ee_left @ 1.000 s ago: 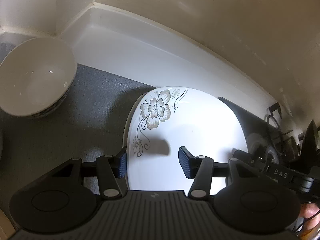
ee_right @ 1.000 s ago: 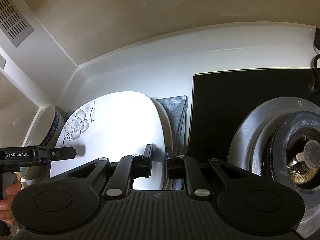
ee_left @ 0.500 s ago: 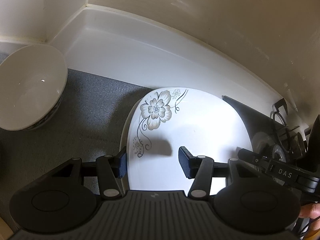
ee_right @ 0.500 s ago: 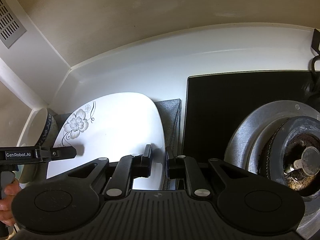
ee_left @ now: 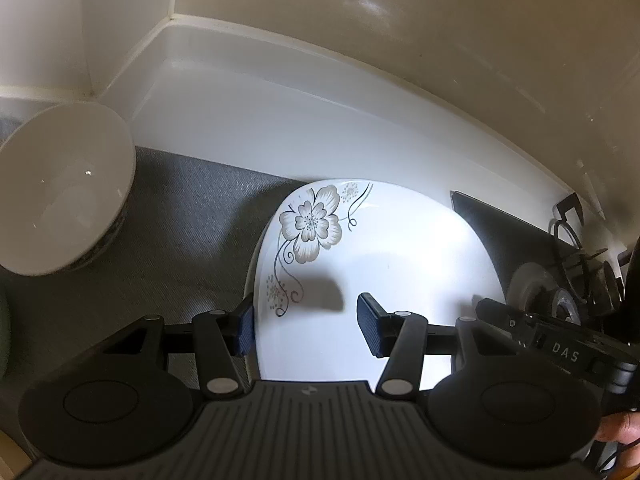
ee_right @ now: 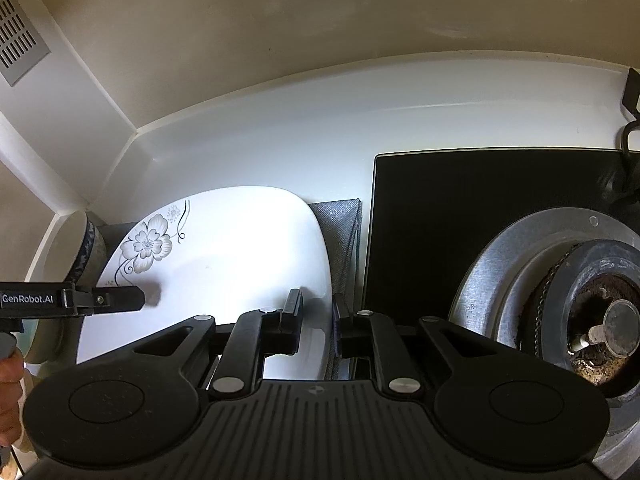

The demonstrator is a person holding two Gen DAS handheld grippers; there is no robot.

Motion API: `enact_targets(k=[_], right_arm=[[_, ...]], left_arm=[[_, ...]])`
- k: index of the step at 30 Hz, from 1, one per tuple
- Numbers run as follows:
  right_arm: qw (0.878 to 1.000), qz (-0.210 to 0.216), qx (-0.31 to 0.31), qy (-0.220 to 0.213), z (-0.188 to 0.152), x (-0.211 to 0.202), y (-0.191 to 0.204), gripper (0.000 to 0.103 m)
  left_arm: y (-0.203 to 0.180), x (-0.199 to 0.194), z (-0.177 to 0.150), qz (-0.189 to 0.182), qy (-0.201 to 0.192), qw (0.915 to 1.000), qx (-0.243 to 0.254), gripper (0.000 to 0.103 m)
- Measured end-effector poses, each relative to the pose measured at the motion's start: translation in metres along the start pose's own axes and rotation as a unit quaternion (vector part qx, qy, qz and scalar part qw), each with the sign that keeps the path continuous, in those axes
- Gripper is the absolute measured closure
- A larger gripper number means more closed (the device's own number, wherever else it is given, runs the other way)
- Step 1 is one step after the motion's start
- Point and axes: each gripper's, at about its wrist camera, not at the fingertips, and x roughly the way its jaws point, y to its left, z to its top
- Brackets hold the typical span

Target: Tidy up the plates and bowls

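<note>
A white square plate [ee_left: 384, 264] with a grey flower print is seen in the lower centre of the left wrist view, lying on a grey mat [ee_left: 192, 232] that covers the bench [ee_left: 304, 128]. The left tool [ee_left: 306, 330] is held with its pads wide apart, straddling the plate's left edge: the left pad is just outside the rim, the right pad over the plate's white face. No grip is made there; the wide stance seems meant to steady or guide the plate rather than carry it.

In the right wrist view the right tool [ee_right: 316, 320] is seen with its pads drawn close together on either side of the plate's right rim [ee_right: 326, 280], and the rim appears to be clamped between them. An edge grip is probably chosen because the plate is too broad to be taken any other way.

A white bowl [ee_left: 60, 192] with a dark patterned outside is set at the left of the left wrist view, well apart from the plate. A black hob [ee_right: 460, 216] and a gas burner [ee_right: 592, 312] fill the right of the right wrist view, which may explain why the plate is kept on the mat side.
</note>
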Motion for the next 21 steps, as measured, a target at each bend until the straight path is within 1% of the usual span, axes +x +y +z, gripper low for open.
enact_targets(k=[2, 3, 6, 7, 8, 9, 10, 12, 13, 15, 16, 18, 20, 21], right_arm=[[1.0, -0.007, -0.009, -0.001, -0.001, 0.0, 0.003, 0.089], [1.0, -0.009, -0.012, -0.002, -0.001, 0.0, 0.003, 0.089], [1.0, -0.007, -0.005, -0.006, -0.001, -0.001, 0.002, 0.088], [1.0, -0.009, -0.004, -0.004, -0.001, -0.001, 0.003, 0.088], [1.0, -0.01, -0.005, -0.005, -0.001, -0.001, 0.003, 0.088], [1.0, -0.011, -0.006, -0.006, -0.002, -0.001, 0.003, 0.088], [1.0, -0.012, -0.006, -0.006, -0.002, -0.002, 0.004, 0.088], [1.0, -0.011, 0.001, -0.007, -0.001, -0.002, 0.003, 0.087], [1.0, -0.01, 0.006, -0.007, -0.002, -0.003, 0.002, 0.087], [1.0, -0.012, 0.012, -0.011, -0.002, -0.006, 0.001, 0.087], [1.0, -0.013, 0.014, -0.013, -0.002, -0.008, 0.001, 0.086], [1.0, -0.013, 0.017, -0.016, -0.004, -0.014, 0.001, 0.078], [1.0, -0.011, 0.019, -0.021, -0.007, -0.023, 0.004, 0.065], [1.0, -0.01, 0.017, -0.024, -0.009, -0.029, 0.007, 0.062]], left_arm=[[-0.001, -0.002, 0.002, 0.005, -0.004, 1.0, -0.001, 0.045], [-0.002, -0.002, 0.003, 0.007, -0.005, 1.0, -0.002, 0.043], [-0.007, -0.008, 0.005, 0.031, -0.036, 0.9987, 0.017, 0.033], [-0.009, -0.01, 0.005, 0.034, -0.041, 0.9983, 0.023, 0.032], [-0.011, -0.012, 0.006, 0.034, -0.045, 0.9981, 0.027, 0.029], [-0.013, -0.015, 0.006, 0.034, -0.049, 0.9977, 0.031, 0.023], [-0.014, -0.019, 0.006, 0.036, -0.057, 0.9971, 0.034, 0.021], [-0.015, -0.025, 0.004, 0.039, -0.074, 0.9958, 0.038, 0.018], [-0.014, -0.028, 0.005, 0.039, -0.077, 0.9956, 0.037, 0.017], [-0.012, -0.032, 0.004, 0.034, -0.08, 0.9958, 0.029, 0.012], [-0.01, -0.035, 0.005, 0.033, -0.083, 0.9956, 0.027, 0.011], [-0.012, -0.043, 0.002, 0.034, -0.095, 0.9943, 0.032, 0.01], [-0.017, -0.053, -0.006, 0.031, -0.107, 0.9928, 0.045, 0.009], [-0.019, -0.057, -0.01, 0.027, -0.112, 0.9921, 0.05, 0.003]])
